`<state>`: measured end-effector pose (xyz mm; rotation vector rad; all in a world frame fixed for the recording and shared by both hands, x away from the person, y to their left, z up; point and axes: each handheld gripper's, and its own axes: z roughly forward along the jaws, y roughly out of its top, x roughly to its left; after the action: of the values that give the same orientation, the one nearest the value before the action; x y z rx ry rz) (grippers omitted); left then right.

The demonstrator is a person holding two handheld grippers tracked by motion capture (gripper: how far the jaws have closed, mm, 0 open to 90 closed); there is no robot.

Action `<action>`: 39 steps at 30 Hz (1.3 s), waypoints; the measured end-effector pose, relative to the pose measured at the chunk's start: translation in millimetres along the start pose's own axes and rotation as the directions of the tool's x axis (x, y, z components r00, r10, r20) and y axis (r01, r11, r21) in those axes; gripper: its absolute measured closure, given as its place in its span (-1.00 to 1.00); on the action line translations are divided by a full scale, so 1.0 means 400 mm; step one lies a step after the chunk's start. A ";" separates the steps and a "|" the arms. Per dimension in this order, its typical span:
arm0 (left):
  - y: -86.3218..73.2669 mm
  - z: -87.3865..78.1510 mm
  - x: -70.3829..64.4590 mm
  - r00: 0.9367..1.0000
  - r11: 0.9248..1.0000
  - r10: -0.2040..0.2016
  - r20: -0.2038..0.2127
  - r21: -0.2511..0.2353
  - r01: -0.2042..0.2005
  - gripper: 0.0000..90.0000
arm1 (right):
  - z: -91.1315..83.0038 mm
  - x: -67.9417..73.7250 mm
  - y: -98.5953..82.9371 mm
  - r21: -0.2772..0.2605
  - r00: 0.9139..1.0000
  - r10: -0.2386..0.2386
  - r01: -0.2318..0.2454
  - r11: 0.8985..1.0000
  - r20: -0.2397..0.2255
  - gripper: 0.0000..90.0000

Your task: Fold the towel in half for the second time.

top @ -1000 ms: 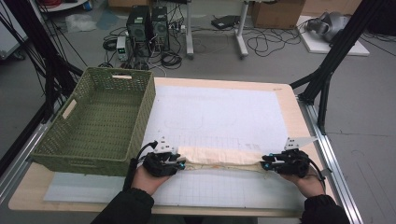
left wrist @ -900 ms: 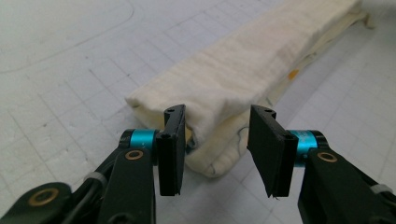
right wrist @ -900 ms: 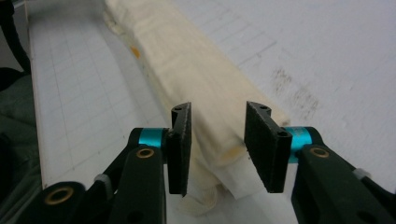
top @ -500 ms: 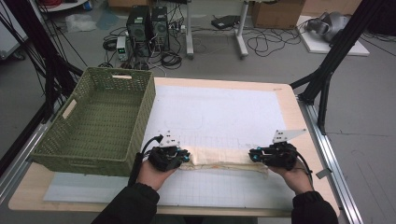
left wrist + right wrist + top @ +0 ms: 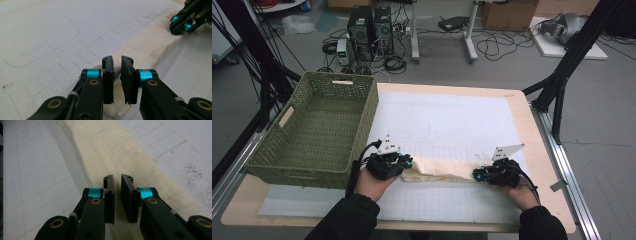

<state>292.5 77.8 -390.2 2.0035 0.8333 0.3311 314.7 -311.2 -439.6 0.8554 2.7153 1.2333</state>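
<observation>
A long cream cloth (image 5: pixel 439 167) lies folded in a strip across the front of the white grid mat (image 5: pixel 447 120). My left gripper (image 5: pixel 407 162) is at the strip's left end and my right gripper (image 5: pixel 477 173) at its right end. In the left gripper view the jaws (image 5: pixel 117 58) stand almost together on the cloth's end (image 5: pixel 150 42), and the right gripper (image 5: pixel 178 26) shows at the far end. In the right gripper view the jaws (image 5: pixel 117 177) are likewise pinched onto the cloth (image 5: pixel 120 147), which runs away from them.
A green woven basket (image 5: pixel 367 115) stands at the left of the wooden table (image 5: pixel 537 150), close beside my left hand. The mat covers most of the tabletop. Black frame legs and cables stand beyond the table.
Both hands moved a little away from the front edge. The right gripper came leftward towards the left one, so the cloth strip between them is shorter and slacker.
</observation>
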 end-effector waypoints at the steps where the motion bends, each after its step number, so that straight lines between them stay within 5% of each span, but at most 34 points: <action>1: 0.003 -0.004 0.001 1.000 1.000 -0.001 -0.004 -0.010 0.001 0.78 | -0.001 0.000 -0.001 0.003 1.000 -0.004 0.004 1.000 0.001 0.81; 8: 0.012 -0.002 0.010 1.000 1.000 0.004 -0.005 0.008 -0.004 0.78 | 0.002 0.005 -0.001 0.006 1.000 -0.014 0.013 1.000 0.014 0.81; 16: -0.027 0.080 0.003 0.999 0.992 0.001 0.034 0.128 -0.005 0.89 | -0.008 0.024 0.040 -0.067 0.998 -0.050 0.053 0.996 0.034 0.84; 21: -0.068 0.101 -0.004 0.999 0.981 0.023 0.044 0.194 -0.031 0.86 | 0.030 0.035 0.039 0.002 0.997 -0.075 0.075 0.997 0.002 0.84; 26: -0.083 0.089 -0.006 0.998 0.982 0.054 0.028 0.178 -0.058 0.83 | 0.014 0.025 0.012 0.024 0.996 -0.080 0.079 0.997 0.033 0.81; 39: -0.091 0.079 -0.002 0.995 0.986 0.094 0.044 0.135 -0.099 0.65 | -0.051 -0.001 -0.053 -0.016 0.995 -0.032 0.034 0.999 0.097 0.60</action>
<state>293.0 69.7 -437.7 2.1765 0.7548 0.2968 300.0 -336.5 -440.8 0.8416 2.6277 1.1759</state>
